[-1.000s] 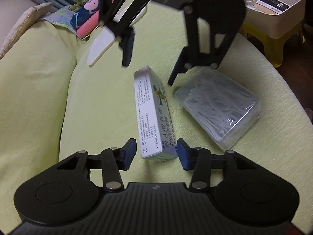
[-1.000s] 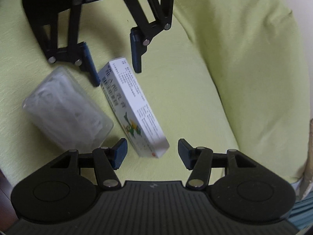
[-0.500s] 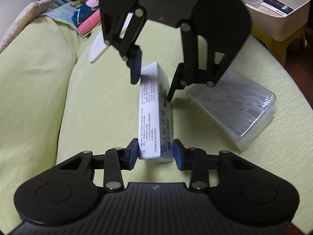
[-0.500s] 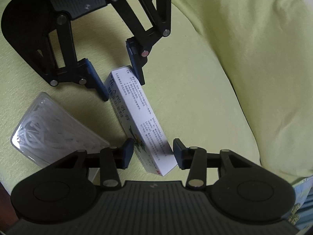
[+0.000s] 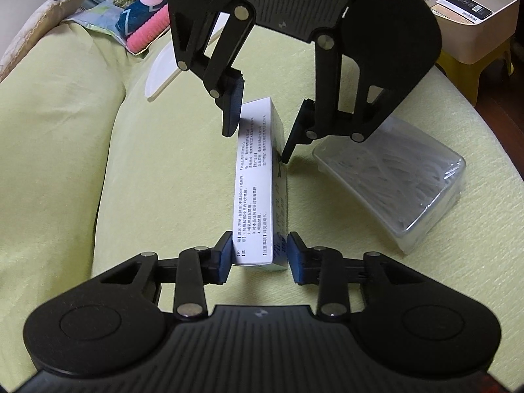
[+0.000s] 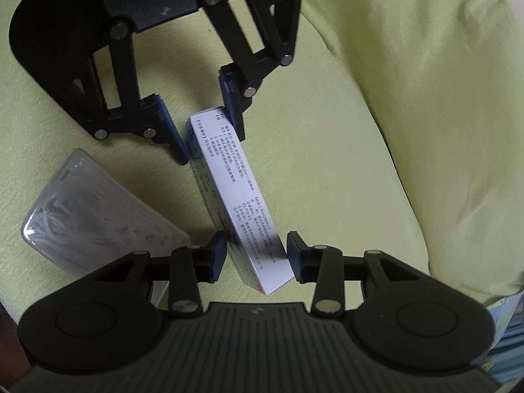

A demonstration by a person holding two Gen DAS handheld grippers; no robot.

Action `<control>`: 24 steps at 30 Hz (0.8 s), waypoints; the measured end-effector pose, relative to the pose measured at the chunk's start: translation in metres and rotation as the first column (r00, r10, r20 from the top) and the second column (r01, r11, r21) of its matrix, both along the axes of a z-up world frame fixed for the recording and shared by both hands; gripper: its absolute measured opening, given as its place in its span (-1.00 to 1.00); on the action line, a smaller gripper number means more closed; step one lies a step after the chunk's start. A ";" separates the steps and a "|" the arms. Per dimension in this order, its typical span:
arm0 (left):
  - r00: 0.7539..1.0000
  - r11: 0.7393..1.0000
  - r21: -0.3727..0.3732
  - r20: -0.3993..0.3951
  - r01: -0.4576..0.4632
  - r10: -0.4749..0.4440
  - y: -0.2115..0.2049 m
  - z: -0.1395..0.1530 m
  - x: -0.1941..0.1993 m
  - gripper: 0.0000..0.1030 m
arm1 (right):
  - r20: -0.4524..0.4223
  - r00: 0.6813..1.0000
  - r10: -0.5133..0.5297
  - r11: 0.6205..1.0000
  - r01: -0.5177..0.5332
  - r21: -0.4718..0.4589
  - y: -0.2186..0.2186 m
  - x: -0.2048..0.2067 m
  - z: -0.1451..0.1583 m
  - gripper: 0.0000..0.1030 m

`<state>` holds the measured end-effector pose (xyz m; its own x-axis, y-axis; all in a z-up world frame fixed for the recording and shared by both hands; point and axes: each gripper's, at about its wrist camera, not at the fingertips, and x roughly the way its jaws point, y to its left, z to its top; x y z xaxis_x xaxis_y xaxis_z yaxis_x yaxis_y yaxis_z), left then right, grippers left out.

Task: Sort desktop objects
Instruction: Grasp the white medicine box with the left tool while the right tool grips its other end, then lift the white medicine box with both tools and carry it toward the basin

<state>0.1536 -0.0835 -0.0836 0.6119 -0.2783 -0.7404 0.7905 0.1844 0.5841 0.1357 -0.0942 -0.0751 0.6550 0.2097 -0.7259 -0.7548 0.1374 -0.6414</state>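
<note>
A long white medicine box point(image 5: 258, 180) with printed text stands on its narrow side on the yellow-green seat cushion point(image 5: 170, 180). My left gripper point(image 5: 260, 257) is shut on its near end, both blue pads against its sides. My right gripper point(image 5: 257, 144) comes from the opposite side and clamps the far end. In the right wrist view the box point(image 6: 239, 196) runs from my right gripper point(image 6: 257, 255) up to my left gripper point(image 6: 211, 149). A clear plastic case point(image 5: 393, 177) of small white sticks lies beside the box, apart from both grippers; the right wrist view shows this case point(image 6: 91, 209) at lower left.
A white plastic lid point(image 5: 163, 68) and a colourful pouch point(image 5: 144, 23) lie at the back of the seat. A beige bin point(image 5: 471, 32) sits on a yellow stool point(image 5: 475, 72) beyond the cushion's edge. The padded backrest point(image 6: 425, 98) rises on one side.
Both grippers have moved in over the box's two ends and closed from wide open onto it. The box has turned from lying flat onto its narrow side.
</note>
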 end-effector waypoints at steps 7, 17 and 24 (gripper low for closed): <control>1.000 1.000 -0.003 -0.005 -0.006 0.006 -0.010 0.014 0.045 -0.22 | -0.013 1.000 0.006 1.000 -0.006 0.006 0.001 -0.004 -0.008 -0.28; 1.000 1.000 -0.008 0.008 -0.012 0.012 -0.007 0.015 0.067 -0.26 | -0.005 1.000 -0.017 1.000 0.017 0.025 0.000 -0.020 -0.017 -0.30; 0.999 1.000 0.001 0.031 -0.010 0.010 -0.008 0.022 0.085 -0.34 | 0.025 0.999 -0.034 0.999 0.033 0.042 -0.013 -0.032 -0.015 -0.40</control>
